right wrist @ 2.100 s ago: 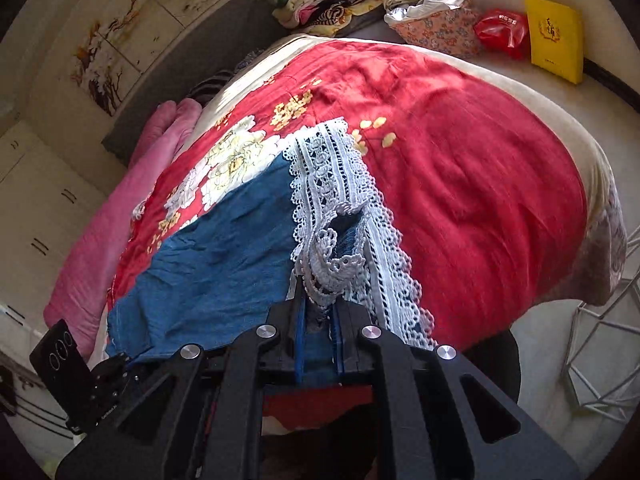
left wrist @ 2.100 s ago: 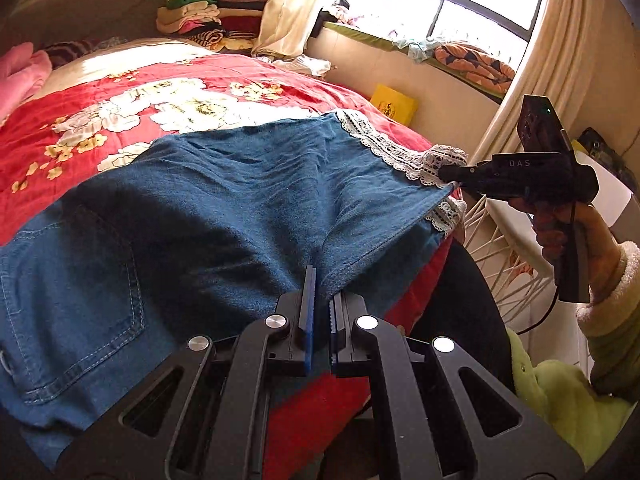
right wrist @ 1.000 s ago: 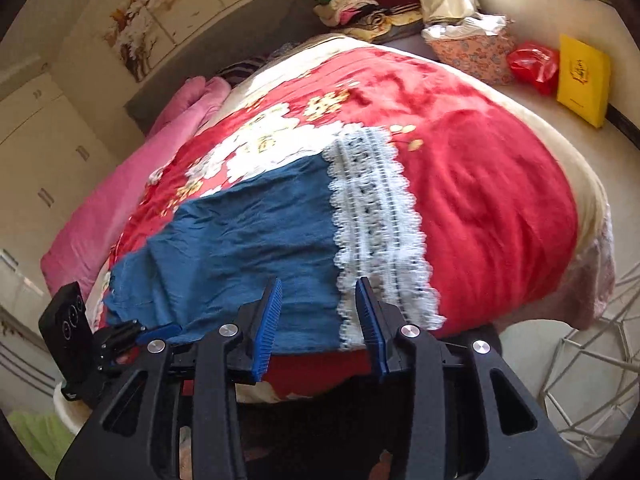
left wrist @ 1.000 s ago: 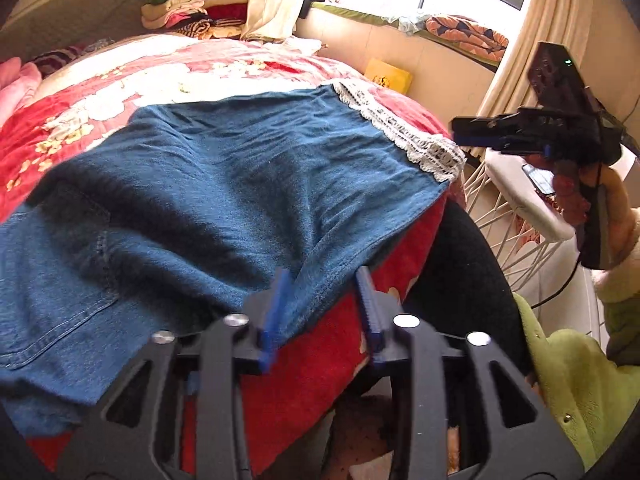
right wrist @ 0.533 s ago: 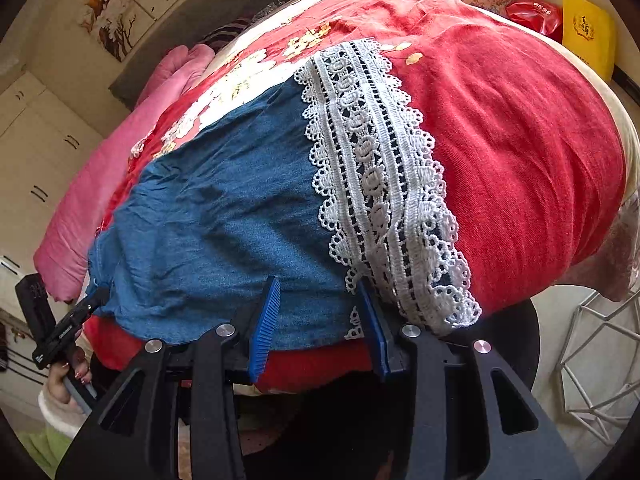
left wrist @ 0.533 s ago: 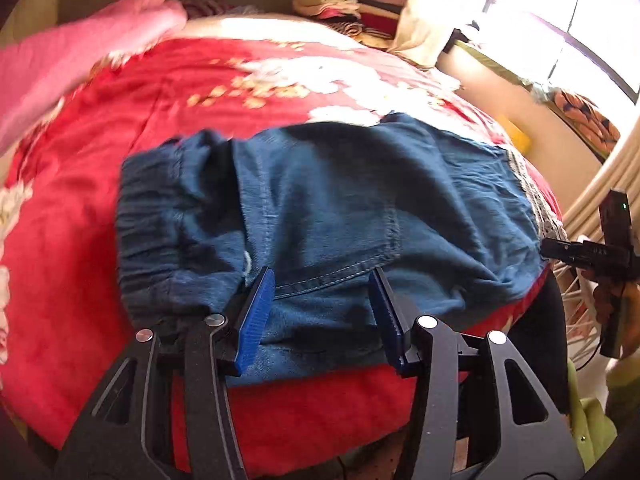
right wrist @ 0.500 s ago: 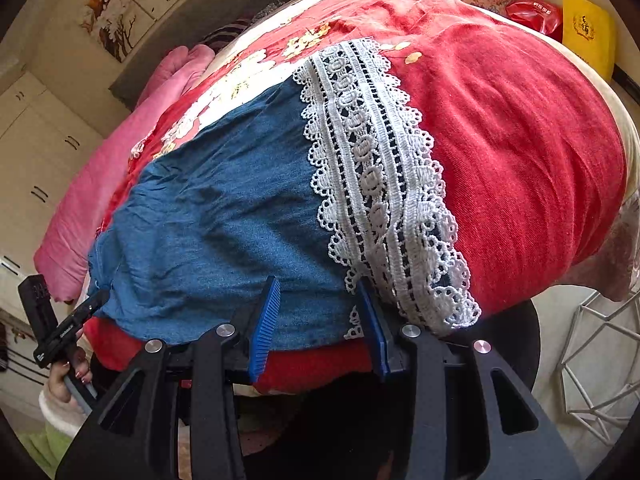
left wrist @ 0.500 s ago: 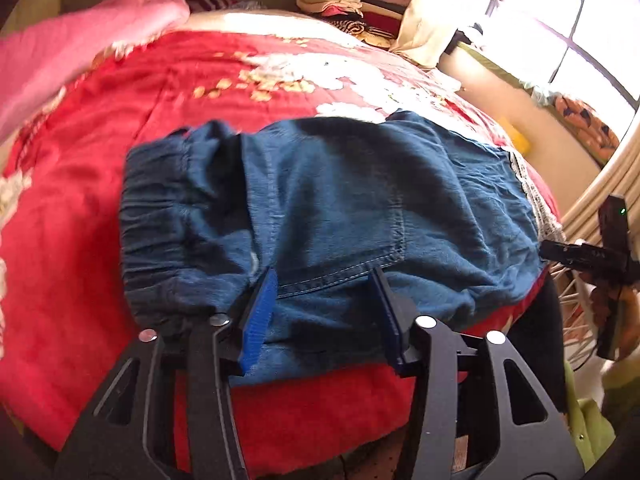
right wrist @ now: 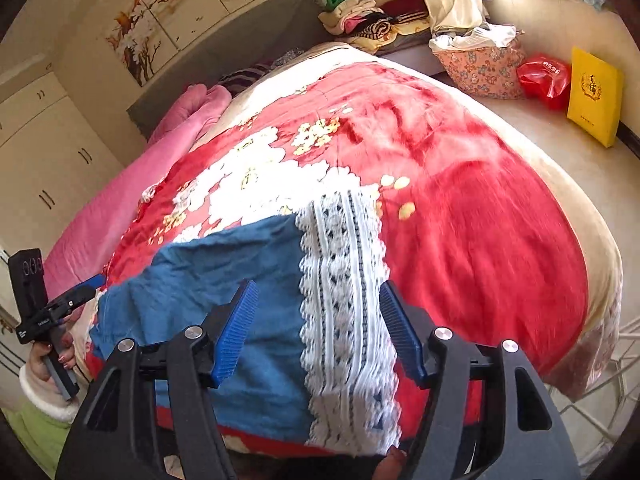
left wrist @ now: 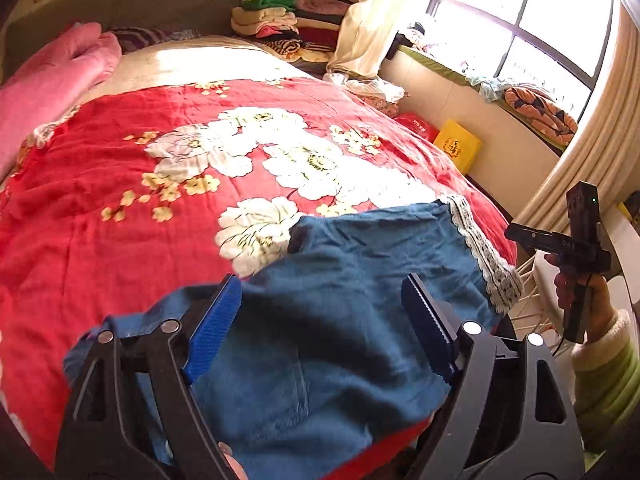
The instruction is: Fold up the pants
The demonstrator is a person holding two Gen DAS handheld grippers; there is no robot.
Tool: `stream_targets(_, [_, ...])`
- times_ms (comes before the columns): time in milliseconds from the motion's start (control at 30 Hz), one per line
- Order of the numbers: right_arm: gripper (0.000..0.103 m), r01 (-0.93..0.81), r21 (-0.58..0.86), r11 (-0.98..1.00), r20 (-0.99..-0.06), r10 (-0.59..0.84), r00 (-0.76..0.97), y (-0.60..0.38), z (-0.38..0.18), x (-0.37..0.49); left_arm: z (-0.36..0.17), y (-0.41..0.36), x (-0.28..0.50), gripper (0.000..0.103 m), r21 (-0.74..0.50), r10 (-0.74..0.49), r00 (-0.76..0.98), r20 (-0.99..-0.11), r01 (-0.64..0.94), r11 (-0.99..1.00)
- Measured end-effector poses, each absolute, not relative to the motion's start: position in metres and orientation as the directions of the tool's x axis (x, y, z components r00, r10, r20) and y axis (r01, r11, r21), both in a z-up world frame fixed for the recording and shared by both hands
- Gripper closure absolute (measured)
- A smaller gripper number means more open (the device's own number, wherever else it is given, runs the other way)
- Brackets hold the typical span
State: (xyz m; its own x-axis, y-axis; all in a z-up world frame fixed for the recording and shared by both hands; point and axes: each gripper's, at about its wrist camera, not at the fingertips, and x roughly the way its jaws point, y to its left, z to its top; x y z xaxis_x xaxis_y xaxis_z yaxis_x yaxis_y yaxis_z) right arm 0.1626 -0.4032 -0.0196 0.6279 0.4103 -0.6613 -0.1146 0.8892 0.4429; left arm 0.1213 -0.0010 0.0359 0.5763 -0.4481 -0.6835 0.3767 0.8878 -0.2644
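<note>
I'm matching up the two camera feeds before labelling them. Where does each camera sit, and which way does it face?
Left wrist: on the left gripper, jaws opening over the pants, facing up the bed toward the window; right gripper in a hand at right.
Right wrist: on the right gripper, jaws opening above the lace hem, facing the headboard; left gripper at left.
Shared: pants, red blanket, yellow box.

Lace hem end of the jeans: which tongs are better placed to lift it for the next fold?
Probably right: the right tongs, opening and empty, frame the lace hem; the left tongs sit over plain denim.
</note>
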Motion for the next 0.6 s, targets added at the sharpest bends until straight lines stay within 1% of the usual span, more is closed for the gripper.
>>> stream_targets(133, [0.037,-0.131,0.477,0.869,-0.670,0.456,0.585,-0.410,-0.029,0.211,0.017,-0.015,0.174,0.027,-0.349,-0.474,0.497,-0.727,0.328,0.878])
stream_targets(233, [0.036,-0.159,0.485,0.860,-0.692,0.489,0.531,-0.404,-0.040,0.239,0.004,-0.019,0.194,0.027,-0.352,-0.455,0.478,-0.752,0.292,0.889])
stream_targets(367, [0.034,-0.190,0.472,0.861,-0.727,0.502,0.469,-0.390,-0.058,0.259,-0.008,-0.024,0.208,0.027,-0.353,-0.454,0.436,-0.777,0.295,0.888])
stream_targets(433, [0.038,-0.218,0.476,0.852,-0.728,0.520,0.446,-0.380,-0.063,0.260,-0.016,-0.028,0.211,0.027,-0.350,-0.445,0.418,-0.792,0.287,0.892])
stream_targets(500, [0.063,-0.256,0.469,0.845,-0.729,0.534,0.428,-0.371,-0.066,0.256,-0.024,-0.032,0.213,0.029,-0.380,-0.467,0.382,-0.798,0.283,0.881])
stream_targets(533, [0.070,-0.271,0.485,0.832,-0.718,0.555,0.420,-0.369,-0.067,0.254,-0.029,-0.034,0.214,0.040,-0.406,-0.487,0.364,-0.794,0.278,0.871])
stream_targets(567, [0.078,-0.284,0.503,0.816,-0.703,0.577,0.416,-0.367,-0.066,0.250,-0.033,-0.035,0.214,0.059,-0.431,-0.505,0.349,-0.790,0.271,0.861])
stream_targets(600, [0.079,-0.293,0.496,0.817,-0.695,0.576,0.431,-0.366,-0.062,0.246,-0.036,-0.037,0.214,0.068,-0.439,-0.506,0.345,-0.790,0.257,0.861])
